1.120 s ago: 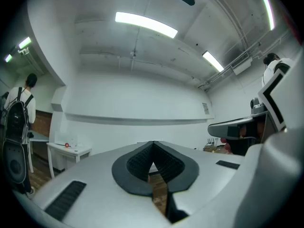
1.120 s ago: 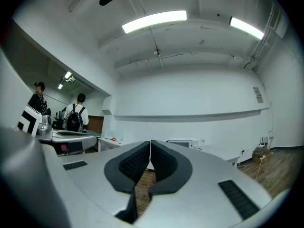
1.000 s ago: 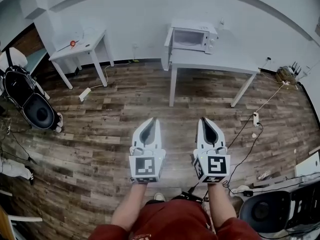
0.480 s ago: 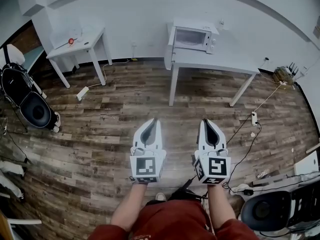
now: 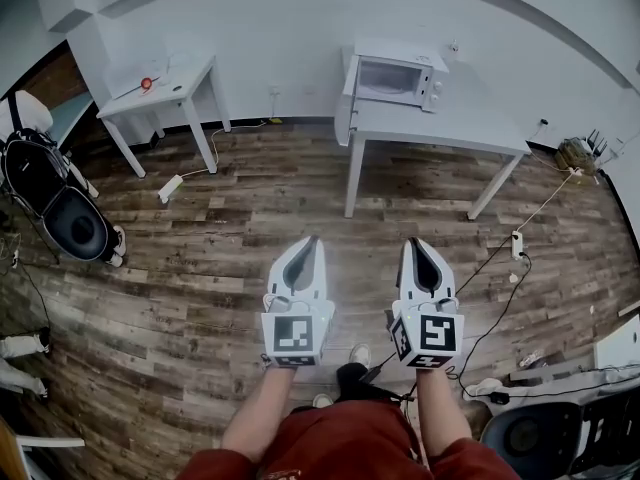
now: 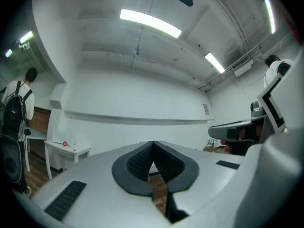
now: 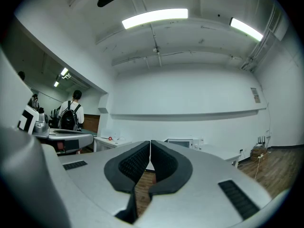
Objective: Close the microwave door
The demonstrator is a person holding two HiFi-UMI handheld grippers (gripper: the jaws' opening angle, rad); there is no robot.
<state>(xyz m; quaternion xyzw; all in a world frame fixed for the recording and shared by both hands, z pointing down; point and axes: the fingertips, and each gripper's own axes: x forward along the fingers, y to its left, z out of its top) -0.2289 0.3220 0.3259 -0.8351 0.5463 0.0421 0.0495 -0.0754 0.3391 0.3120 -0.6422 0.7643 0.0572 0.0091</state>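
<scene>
Microwave (image 5: 395,76) sits on the white table (image 5: 440,128), at its left-rear corner by the wall. Its door (image 5: 344,103) looks swung open past the table's left edge. Both tongs are well short of that table, over the wood floor (image 5: 200,278), side by side, pointing twd it. Left gripper (image 5: 309,243): jaws pressed together, nothing btwn. Right gripper (image 5: 412,243): same, tips closed, empty. A smaller side table (image 5: 165,88) stands well left of the white one.

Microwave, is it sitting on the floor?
No, the microwave sits up on the white table.
</scene>
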